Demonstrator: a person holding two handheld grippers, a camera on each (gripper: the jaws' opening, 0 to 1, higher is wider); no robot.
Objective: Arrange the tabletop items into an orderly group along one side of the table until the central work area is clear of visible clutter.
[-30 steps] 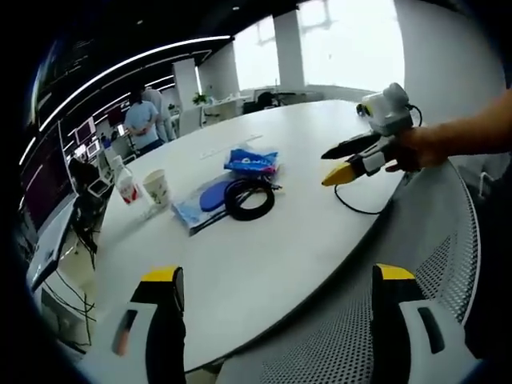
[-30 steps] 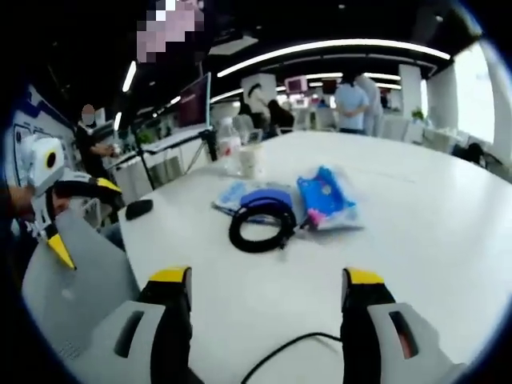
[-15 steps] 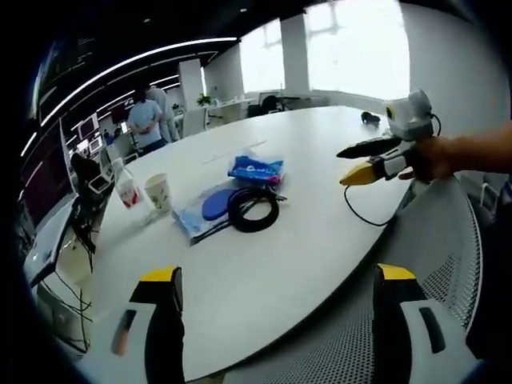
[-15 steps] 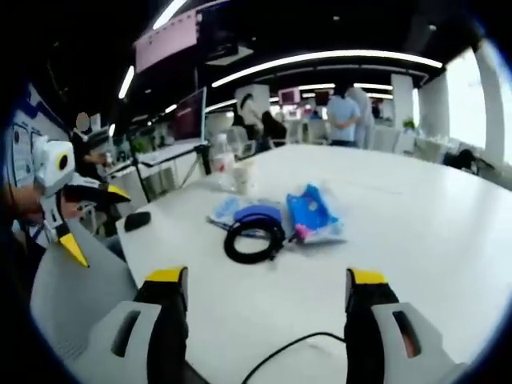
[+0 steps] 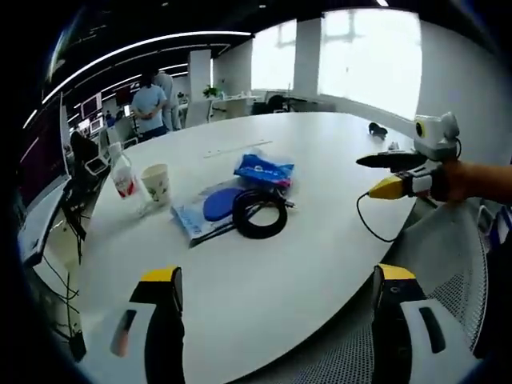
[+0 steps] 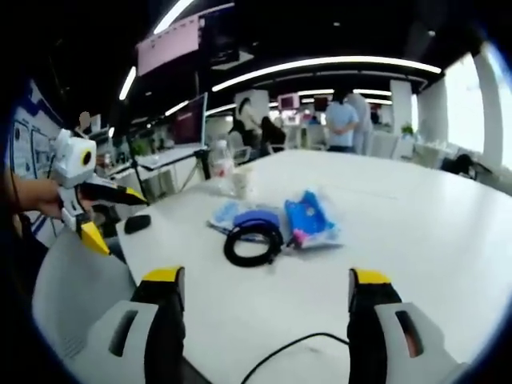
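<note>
A coiled black cable (image 5: 259,214) lies at mid-frame in my left gripper view, a glossy loop resting on a flat blue pouch (image 5: 206,213), with a crinkled blue snack packet (image 5: 265,169) just beside it toward the upper right. A paper cup (image 5: 156,183) and a clear plastic bottle (image 5: 122,175) with a red label stand upright, near each other, at left of the cluster. All sit on a smooth, white, round-edged table (image 5: 320,240), whose bare surface runs wide around the group down to the near rim at lower frame. My left gripper (image 5: 276,320) holds its yellow-tipped jaws wide apart, gripping nothing. My right gripper (image 6: 264,320) likewise stands with jaws spread and bare; in its view a small black mouse (image 6: 137,223) lies near the table's left edge. A perforated grey chair back (image 5: 448,264) fills the lower right corner of the left view.
</note>
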